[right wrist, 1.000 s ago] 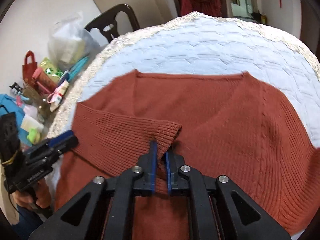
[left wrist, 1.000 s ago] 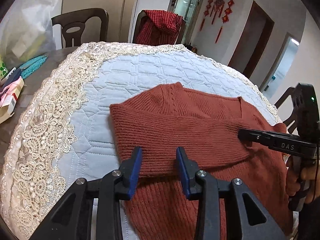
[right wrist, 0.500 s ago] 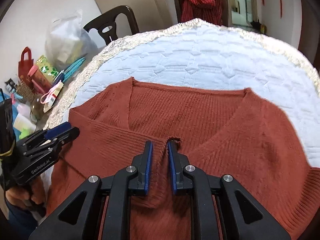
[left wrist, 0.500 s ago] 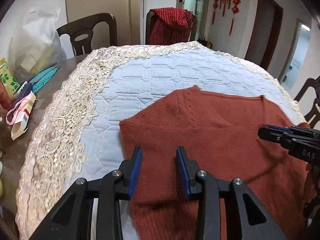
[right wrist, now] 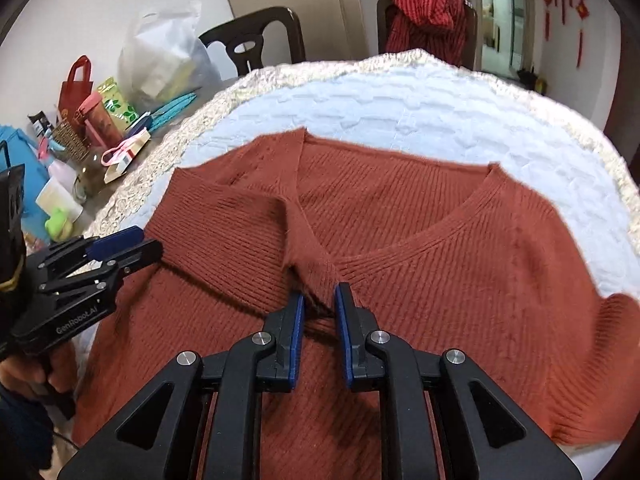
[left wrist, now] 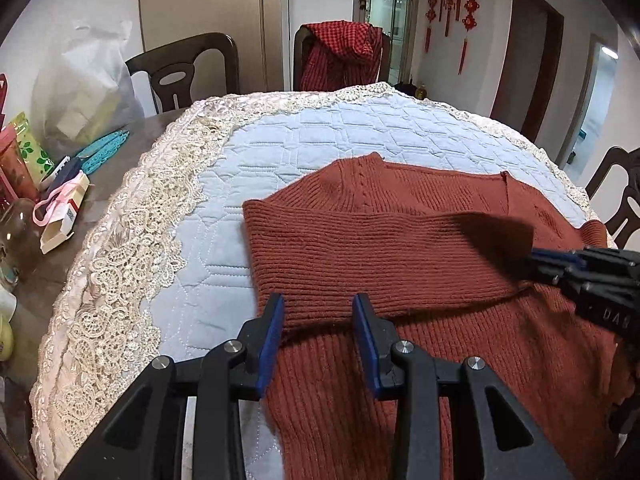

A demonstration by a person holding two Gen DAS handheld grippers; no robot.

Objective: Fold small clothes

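Observation:
A rust-red knit V-neck sweater lies flat on the quilted table cover, also in the right wrist view. Its left sleeve is folded across the chest, cuff end near the V-neck. My left gripper is open, jaws wide apart over the sleeve's lower edge; it also shows in the right wrist view. My right gripper is open a little, jaws either side of the sleeve cuff, not pinching it; it also shows in the left wrist view.
The round table has a pale blue quilted cover with a cream lace border. Bags, boxes, a bottle and a jar crowd the left side. Dark chairs stand behind; one carries a red checked garment.
My right gripper carried the sleeve cuff across the chest, laid it near the V-neck and opened, letting it go. My left gripper stayed open over the sleeve edge.

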